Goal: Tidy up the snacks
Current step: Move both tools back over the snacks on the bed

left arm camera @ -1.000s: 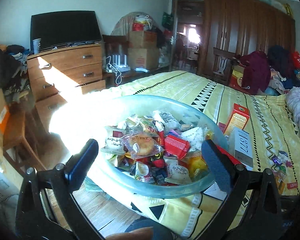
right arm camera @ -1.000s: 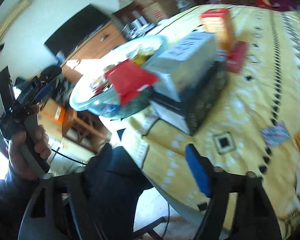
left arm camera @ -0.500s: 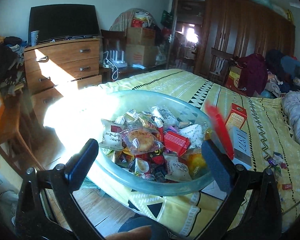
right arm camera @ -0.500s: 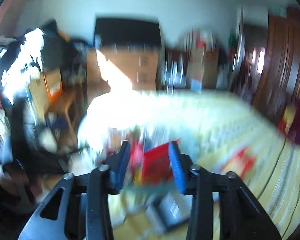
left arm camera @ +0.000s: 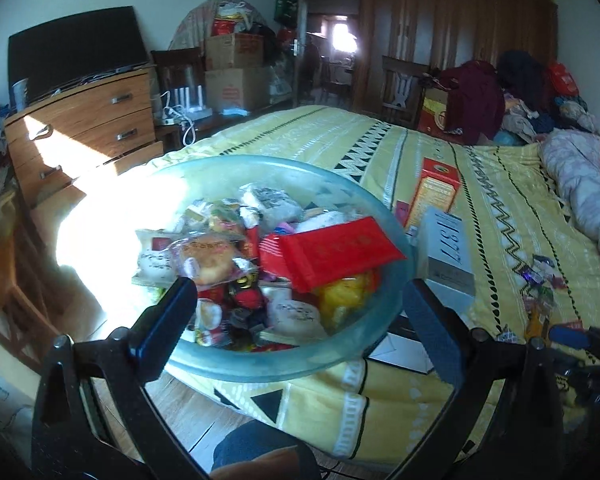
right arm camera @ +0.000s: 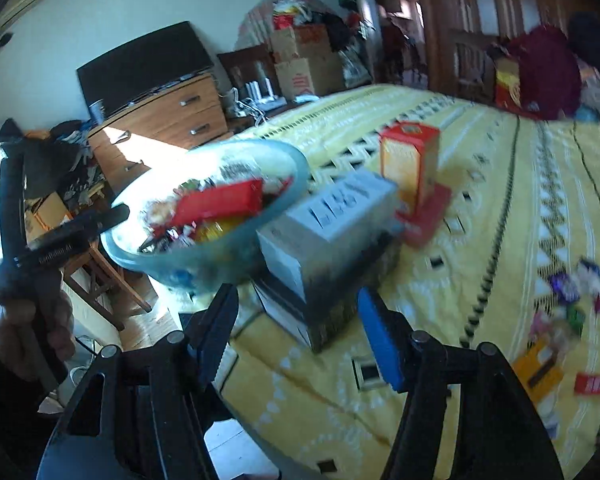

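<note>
Red packet (left arm camera: 336,254) sits loose atop heaped glass bowl (left arm camera: 236,364) overhanging the bed edge, so it may slide off; right gripper (right arm camera: 300,332) opening, empty; left gripper (left arm camera: 300,316) wide, empty.

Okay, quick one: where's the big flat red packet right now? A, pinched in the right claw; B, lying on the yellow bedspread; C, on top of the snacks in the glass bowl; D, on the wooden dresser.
C: the red packet lies across the pile of snacks inside the glass bowl, and nothing is between the right claw's opening jaws.
</note>
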`<state>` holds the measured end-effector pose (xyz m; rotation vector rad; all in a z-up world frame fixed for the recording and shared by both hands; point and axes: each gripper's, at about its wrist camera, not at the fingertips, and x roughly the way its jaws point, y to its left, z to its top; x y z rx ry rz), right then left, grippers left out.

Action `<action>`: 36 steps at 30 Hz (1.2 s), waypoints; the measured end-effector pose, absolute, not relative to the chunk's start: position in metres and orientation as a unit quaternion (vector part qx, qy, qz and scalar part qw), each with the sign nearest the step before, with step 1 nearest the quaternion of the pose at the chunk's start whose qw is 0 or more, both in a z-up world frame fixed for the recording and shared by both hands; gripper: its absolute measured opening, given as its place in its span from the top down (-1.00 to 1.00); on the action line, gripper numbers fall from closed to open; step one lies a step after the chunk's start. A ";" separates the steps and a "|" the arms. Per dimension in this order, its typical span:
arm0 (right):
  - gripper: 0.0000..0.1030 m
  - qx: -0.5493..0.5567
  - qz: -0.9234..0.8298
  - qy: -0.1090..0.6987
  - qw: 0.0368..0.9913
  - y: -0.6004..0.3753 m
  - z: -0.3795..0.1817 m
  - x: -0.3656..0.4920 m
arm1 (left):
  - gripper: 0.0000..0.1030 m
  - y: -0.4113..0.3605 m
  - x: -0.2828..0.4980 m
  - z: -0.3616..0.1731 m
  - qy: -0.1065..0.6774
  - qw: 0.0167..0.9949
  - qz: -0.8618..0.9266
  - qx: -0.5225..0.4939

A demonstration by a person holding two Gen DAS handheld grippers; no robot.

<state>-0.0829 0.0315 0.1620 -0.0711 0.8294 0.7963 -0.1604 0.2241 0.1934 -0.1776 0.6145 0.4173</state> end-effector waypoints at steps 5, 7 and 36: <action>-0.33 0.002 0.308 0.456 0.835 -0.048 0.106 -0.108 | -1.00 0.140 -0.119 0.190 0.329 0.936 0.123 -0.020; -0.40 0.012 0.284 0.467 0.837 -0.075 0.094 -0.119 | -1.00 0.108 -0.108 0.187 0.340 0.935 0.096 0.002; -0.72 0.137 0.175 0.499 0.838 -0.209 0.030 -0.148 | -1.00 -0.016 -0.070 0.184 0.372 0.924 0.043 0.081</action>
